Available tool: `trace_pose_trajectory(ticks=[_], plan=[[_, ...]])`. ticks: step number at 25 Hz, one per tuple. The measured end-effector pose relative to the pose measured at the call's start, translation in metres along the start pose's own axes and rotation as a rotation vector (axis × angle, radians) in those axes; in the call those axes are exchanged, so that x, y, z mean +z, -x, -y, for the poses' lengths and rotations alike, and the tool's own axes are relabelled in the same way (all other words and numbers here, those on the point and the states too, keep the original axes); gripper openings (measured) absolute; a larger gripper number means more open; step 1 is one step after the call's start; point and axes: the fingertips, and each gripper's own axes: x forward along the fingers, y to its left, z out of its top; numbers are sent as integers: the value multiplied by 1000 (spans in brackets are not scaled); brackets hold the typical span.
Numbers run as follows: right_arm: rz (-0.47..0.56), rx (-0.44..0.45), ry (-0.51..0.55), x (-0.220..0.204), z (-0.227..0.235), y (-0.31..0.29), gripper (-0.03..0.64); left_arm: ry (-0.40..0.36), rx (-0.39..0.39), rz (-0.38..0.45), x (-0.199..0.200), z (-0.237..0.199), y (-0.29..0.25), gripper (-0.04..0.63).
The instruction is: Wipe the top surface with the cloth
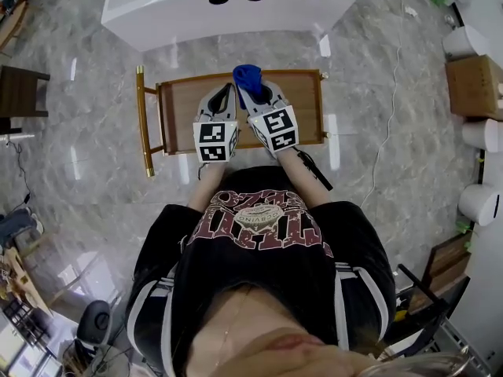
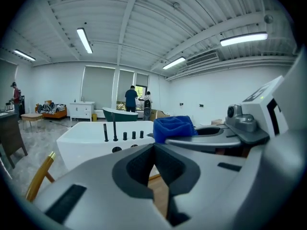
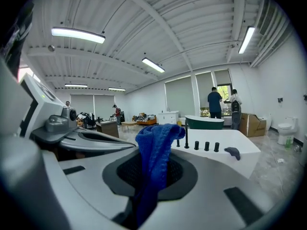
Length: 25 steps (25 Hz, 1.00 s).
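Observation:
A small wooden table (image 1: 182, 104) with a raised rim and a brass handle bar (image 1: 143, 120) stands in front of me in the head view. Both grippers hover side by side over its top. My right gripper (image 1: 246, 86) is shut on a blue cloth (image 1: 247, 75), which bunches up above the jaw tips. In the right gripper view the blue cloth (image 3: 160, 137) hangs pinched in my right gripper (image 3: 154, 163). My left gripper (image 1: 229, 89) is shut and empty, its jaws meeting at the tips (image 2: 154, 145). From the left gripper view the cloth (image 2: 173, 127) shows at the right.
A white bathtub (image 1: 173, 10) with black taps stands just beyond the table, and a dark cloth (image 3: 233, 152) lies on its rim. A dark stool (image 1: 20, 93) is at the left, with a wooden box (image 1: 474, 85) and white cylinders at the right. People stand far off.

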Motion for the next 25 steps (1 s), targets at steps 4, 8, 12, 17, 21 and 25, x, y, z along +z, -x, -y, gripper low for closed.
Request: trace_pose_trajectory(ticks=[4,8,12,17,21,25], plan=[[51,3,14,24,0,6,58,-43,11,46,27,1,6,46],[88,-9,11,46,1,12,58,-87,26,79,52,3,14,46],[133,-24,28,67,-1,22,58,-119,31,115,71,3,22,46],[177,-39,50,86,0,31,58,-125,25,148,87,9,30,46],[194,-46,68,94,0,37,58,-126,16,163,93,14,33,46],[192,-49,79,94,-1,41,58,-133,10,162,91,18,33,46]])
